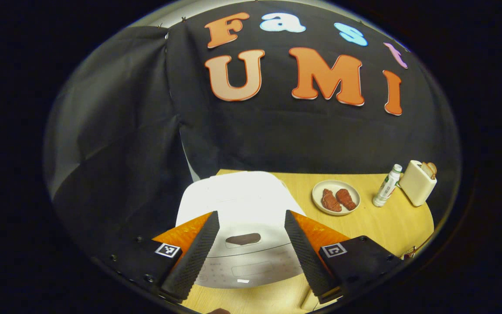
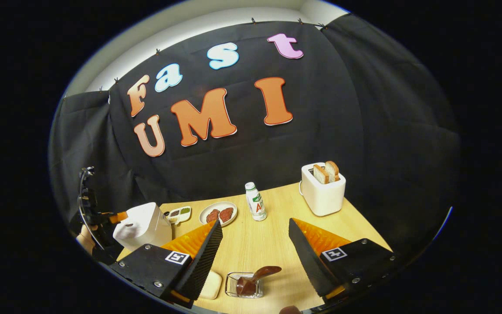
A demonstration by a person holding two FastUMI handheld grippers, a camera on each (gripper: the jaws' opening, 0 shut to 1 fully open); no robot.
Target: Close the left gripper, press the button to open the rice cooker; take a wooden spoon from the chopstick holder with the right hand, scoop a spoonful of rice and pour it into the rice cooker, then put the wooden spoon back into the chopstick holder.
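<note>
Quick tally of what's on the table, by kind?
Appliances: 2, rice cooker, toaster
Dishes: 2, plate, sauce dish
Bottles: 1, bottle
Utensil holders: 1, chopstick holder
Spoons: 1, wooden spoon
Total: 7

A light wooden desk point(image 2: 273, 244) carries everything here. At its left end stands the white rice cooker point(image 2: 143, 226), lid down, with a small divided dish point(image 2: 179, 213) just behind it. Farther along lies a round plate point(image 2: 218, 213) holding two reddish-brown pieces, then an upright white bottle point(image 2: 256, 201) with a green label, and near the back right corner a white toaster point(image 2: 323, 189) with two bread slices standing in its slots. At the near edge sits a wire chopstick holder point(image 2: 244, 285) with the wooden spoon point(image 2: 257, 277) leaning in it, and just beside it, to the left, a pale rounded block point(image 2: 211, 284).
</note>
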